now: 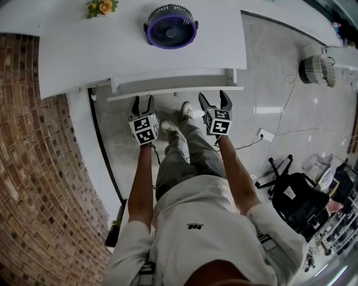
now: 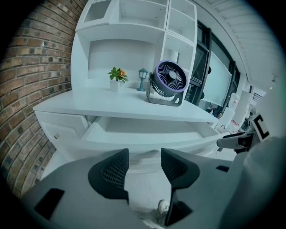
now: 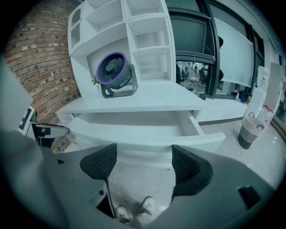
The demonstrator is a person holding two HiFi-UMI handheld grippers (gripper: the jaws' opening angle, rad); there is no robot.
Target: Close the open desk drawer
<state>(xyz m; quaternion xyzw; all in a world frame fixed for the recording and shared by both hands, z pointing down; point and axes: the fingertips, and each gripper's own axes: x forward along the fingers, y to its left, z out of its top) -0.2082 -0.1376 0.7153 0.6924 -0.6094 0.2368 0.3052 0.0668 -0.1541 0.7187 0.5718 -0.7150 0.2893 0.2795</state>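
Observation:
The white desk has its wide drawer pulled out toward me; the drawer looks empty inside. My left gripper is open, its tips just short of the drawer's front panel on the left part. My right gripper is open too, close to the front panel on the right part. Nothing sits between either pair of jaws. Whether the tips touch the panel I cannot tell.
A purple fan and a small potted flower stand on the desktop, under white shelves. A brick wall runs on the left. A black office chair and a bin are on the right; my shoes are below the drawer.

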